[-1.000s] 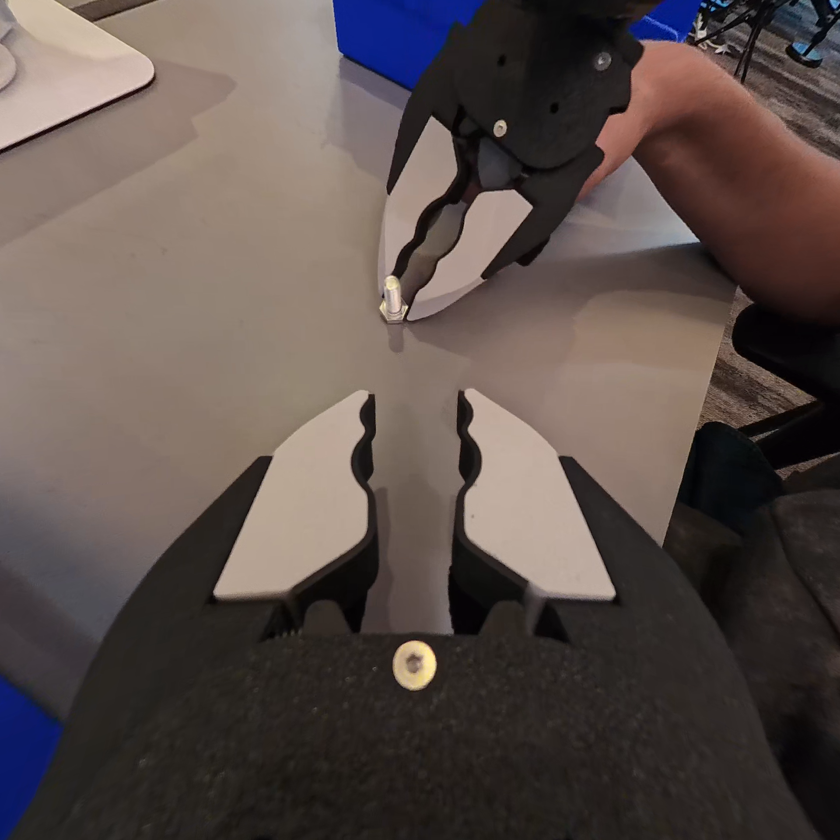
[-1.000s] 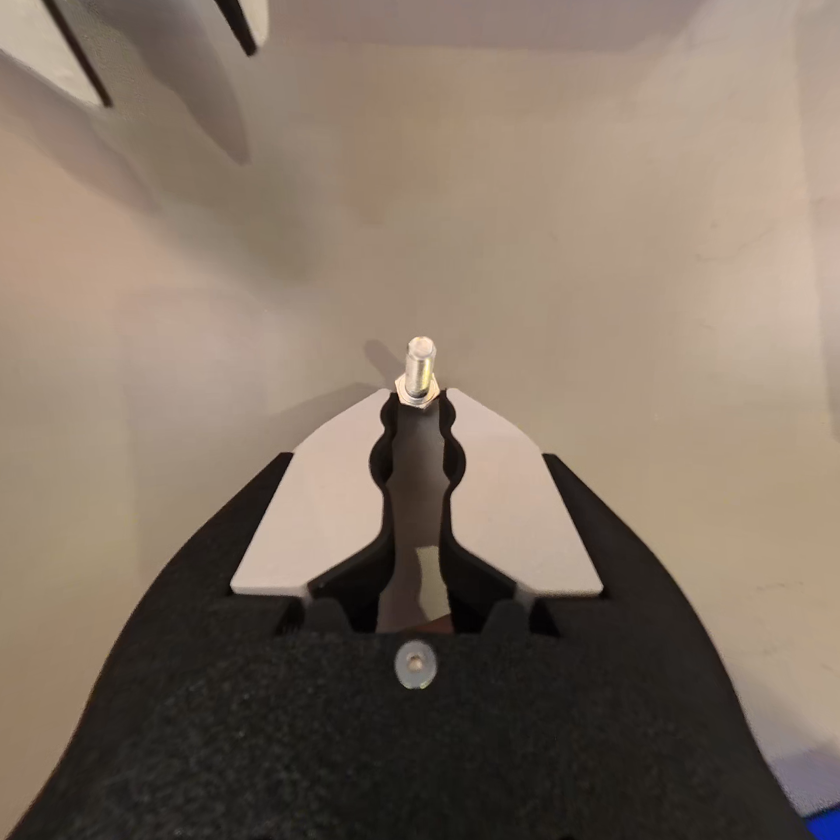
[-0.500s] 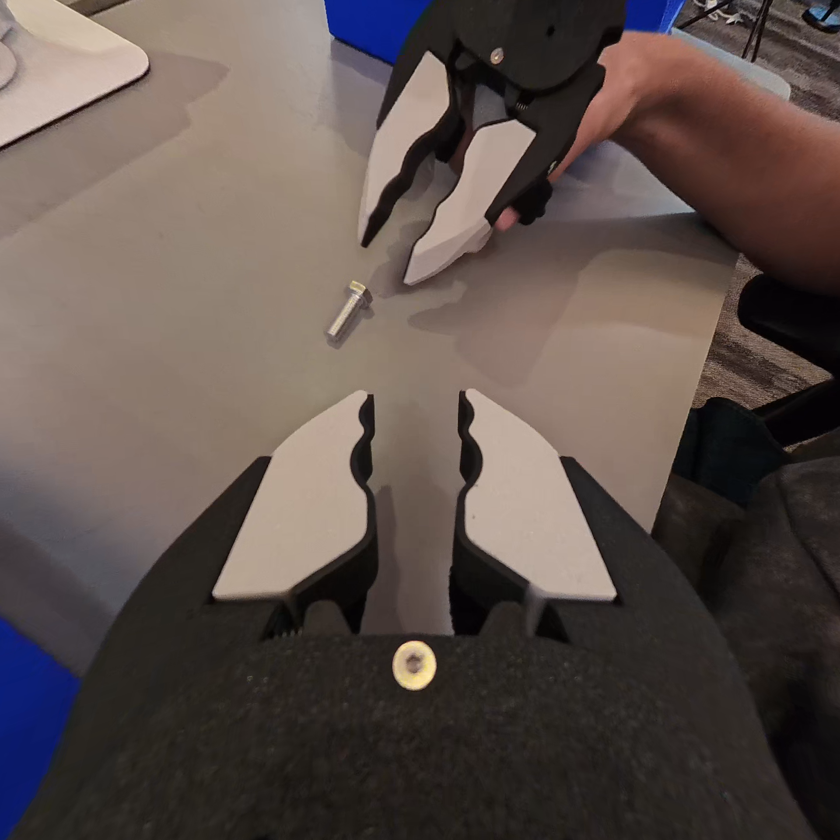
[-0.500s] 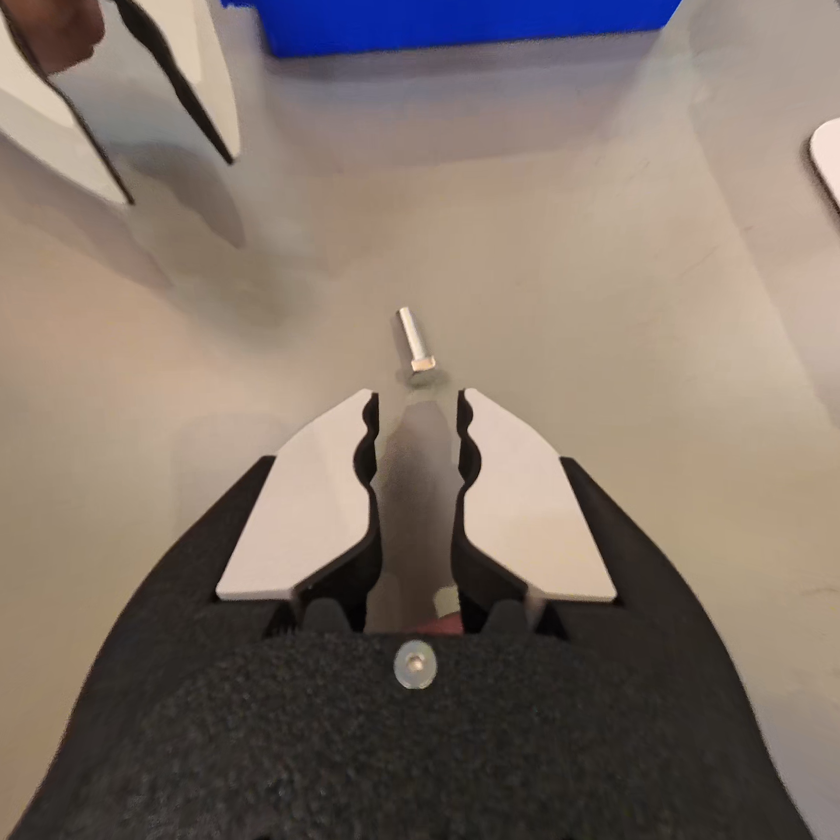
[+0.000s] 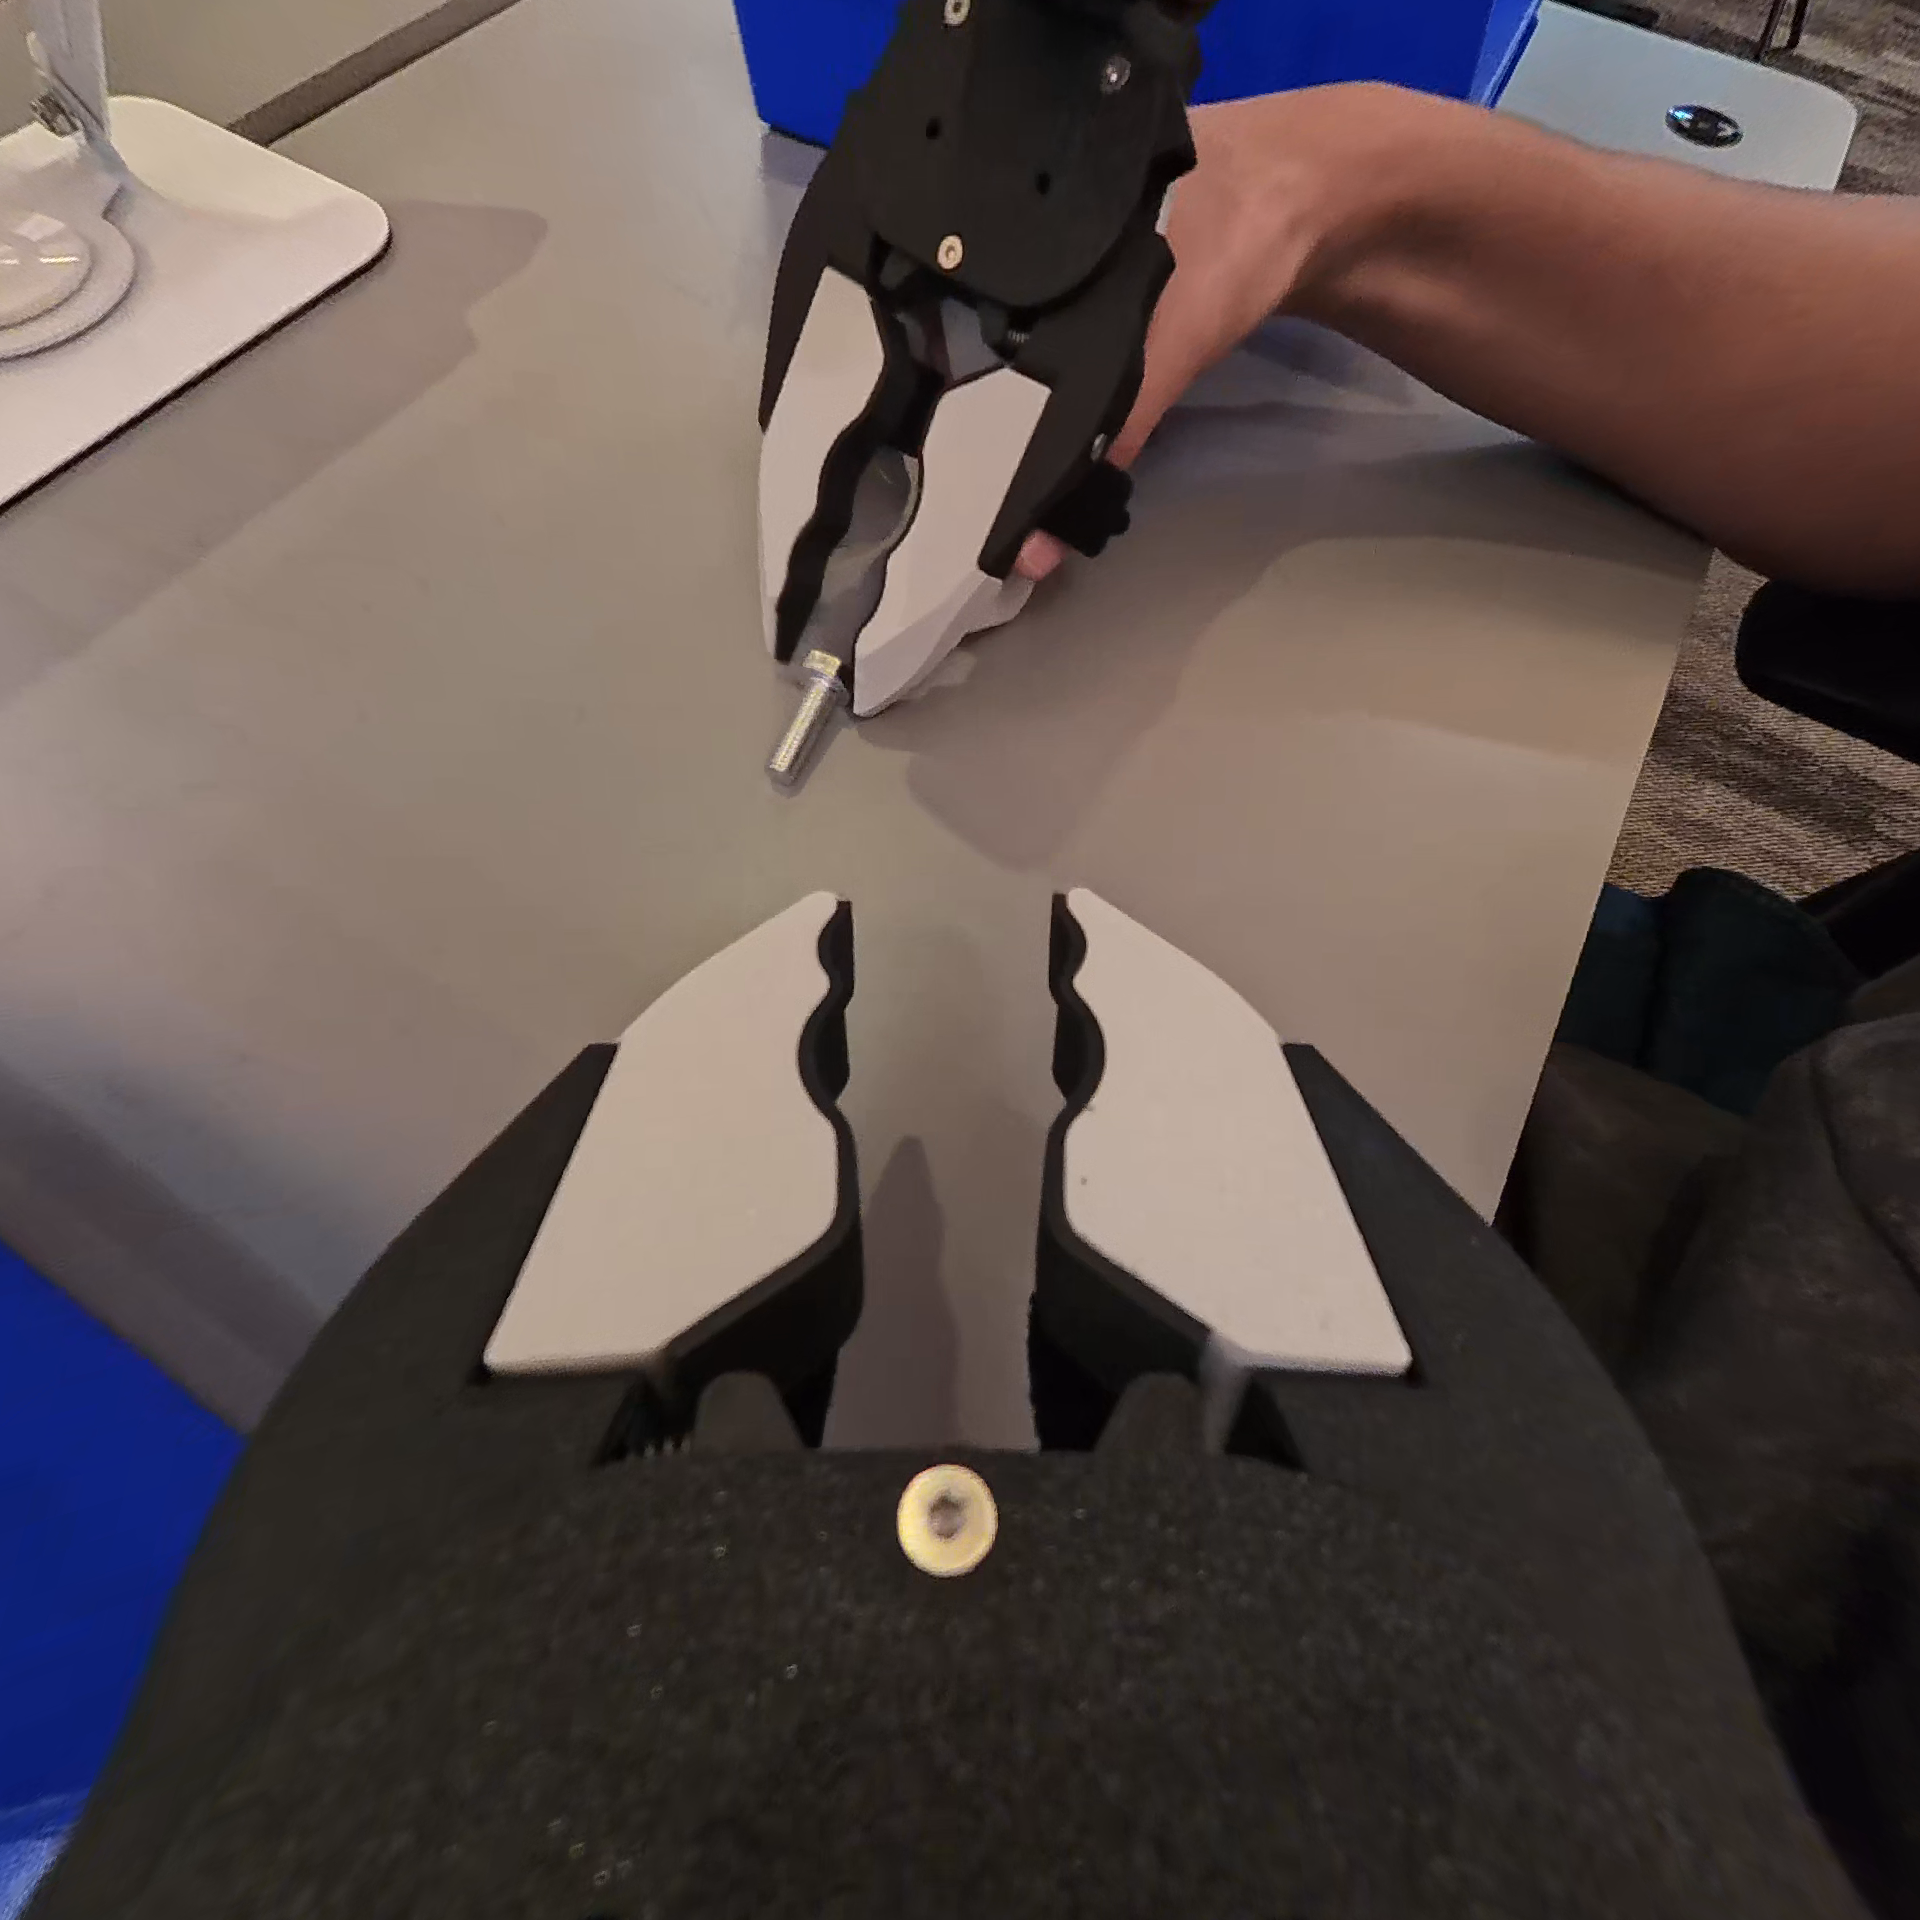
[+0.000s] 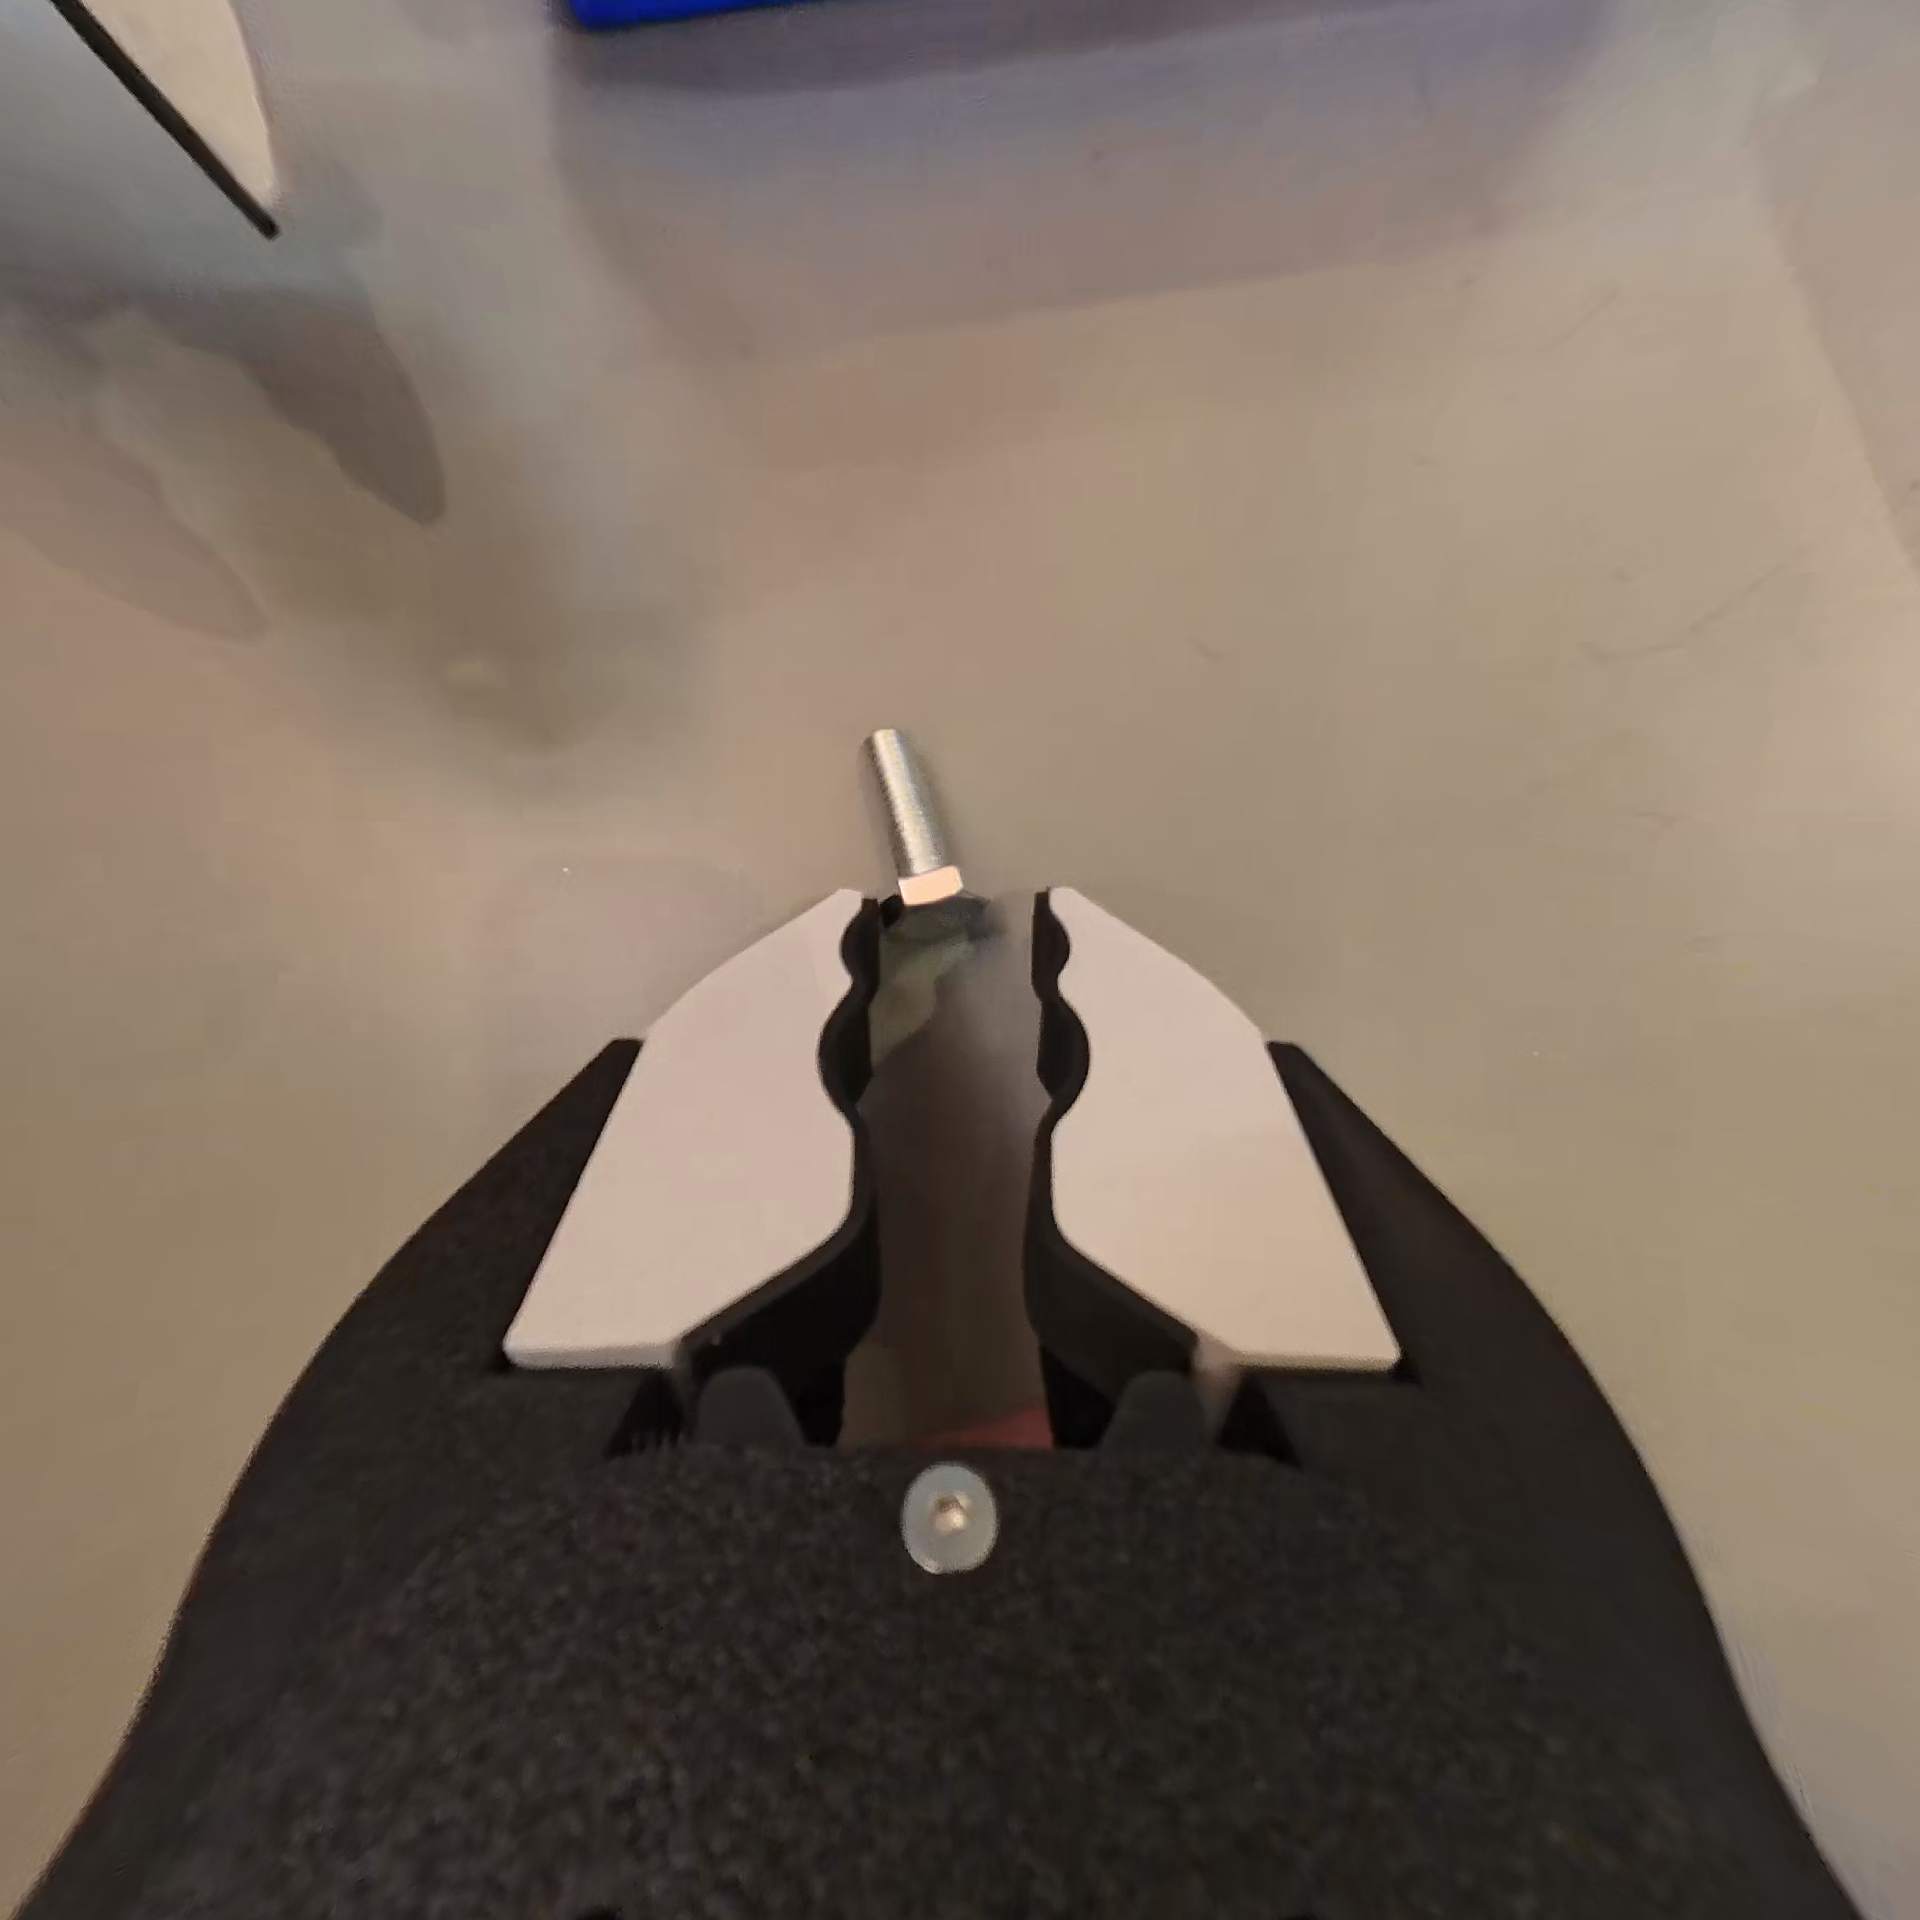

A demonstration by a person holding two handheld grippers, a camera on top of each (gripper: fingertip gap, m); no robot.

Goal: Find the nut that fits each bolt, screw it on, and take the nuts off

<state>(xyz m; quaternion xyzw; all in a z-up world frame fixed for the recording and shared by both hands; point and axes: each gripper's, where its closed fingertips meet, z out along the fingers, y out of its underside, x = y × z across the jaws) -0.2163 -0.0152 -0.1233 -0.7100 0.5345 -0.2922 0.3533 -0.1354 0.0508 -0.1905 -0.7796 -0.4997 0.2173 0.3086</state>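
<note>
A silver hex-head bolt lies on its side on the grey table, with its thread end pointing toward my left gripper. My right gripper is open and low over the table. The bolt's head sits between its fingertips, close to the left finger, and the shank sticks out ahead. The right gripper also shows in the left wrist view, held by a hand. My left gripper is open and empty, a short way from the bolt.
A blue bin stands at the table's far side. A white stand base lies at the far left. A person's forearm crosses the right side, above the table's right edge. One finger of my left gripper shows at top left. There is about 12 cm between the tips of the two grippers.
The right gripper let go of the upright bolt and lifted away, and the bolt fell on its side. It has now come back down, open, around the bolt's head. The left gripper stayed put.
</note>
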